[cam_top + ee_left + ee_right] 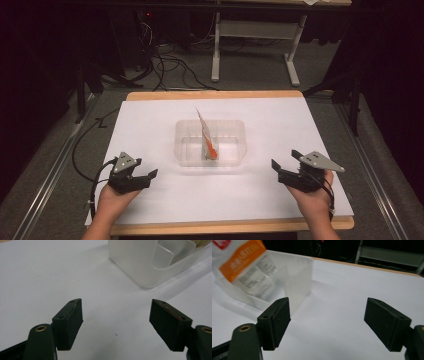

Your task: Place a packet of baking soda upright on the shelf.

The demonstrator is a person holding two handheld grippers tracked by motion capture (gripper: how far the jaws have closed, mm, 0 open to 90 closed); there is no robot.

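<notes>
now packet (pixel 209 137) upright in clear bin (pixel 184 150), both grippers empty

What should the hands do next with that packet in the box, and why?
Probably bring the right gripper in toward the packet, which leans on edge inside the clear box. Both grippers sit apart from the box, empty, fingers wide, and the left gripper is no closer.

The packet (pixel 244 265) bears an orange label and small print; none of it is legible.
</notes>
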